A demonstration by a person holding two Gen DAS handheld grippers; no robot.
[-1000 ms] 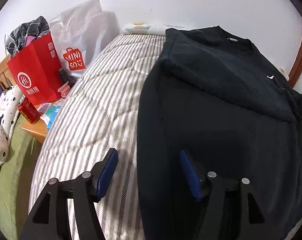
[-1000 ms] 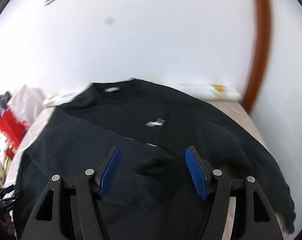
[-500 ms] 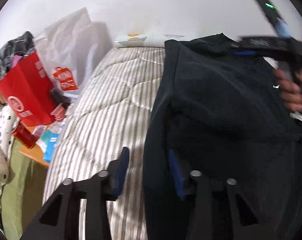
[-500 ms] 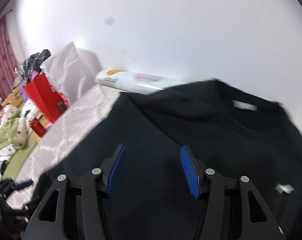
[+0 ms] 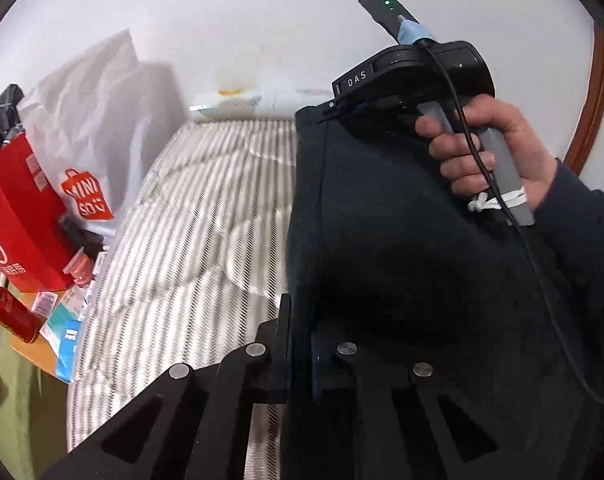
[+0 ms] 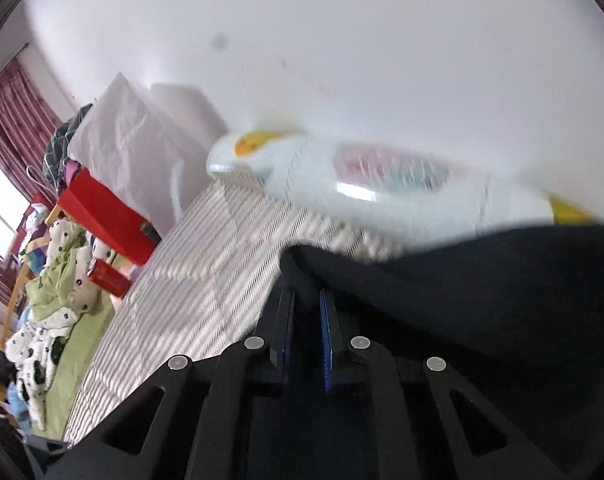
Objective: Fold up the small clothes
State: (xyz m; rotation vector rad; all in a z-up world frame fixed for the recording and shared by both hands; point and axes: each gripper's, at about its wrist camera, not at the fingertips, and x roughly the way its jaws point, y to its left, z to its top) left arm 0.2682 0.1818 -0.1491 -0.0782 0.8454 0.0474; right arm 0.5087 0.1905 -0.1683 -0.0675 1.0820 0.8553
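Observation:
A black sweatshirt (image 5: pixel 402 248) lies on the striped mattress (image 5: pixel 197 216). My left gripper (image 5: pixel 299 344) is shut on the sweatshirt's left edge near its bottom. My right gripper (image 6: pixel 305 312) is shut on the same edge at the far top corner (image 6: pixel 297 256). The right gripper also shows in the left wrist view (image 5: pixel 342 110), held in a hand at the garment's far corner. The sweatshirt (image 6: pixel 482 292) fills the right of the right wrist view.
A red paper bag (image 5: pixel 13 216) and a white Miniso bag (image 5: pixel 85 152) stand left of the mattress, with a red can (image 5: pixel 11 312) and small packets on a wooden stand. A white plastic package (image 6: pixel 362 180) lies against the wall at the mattress head.
Both grippers went from open to shut on the sweatshirt's left edge. The right gripper swung across to the far left corner of the garment.

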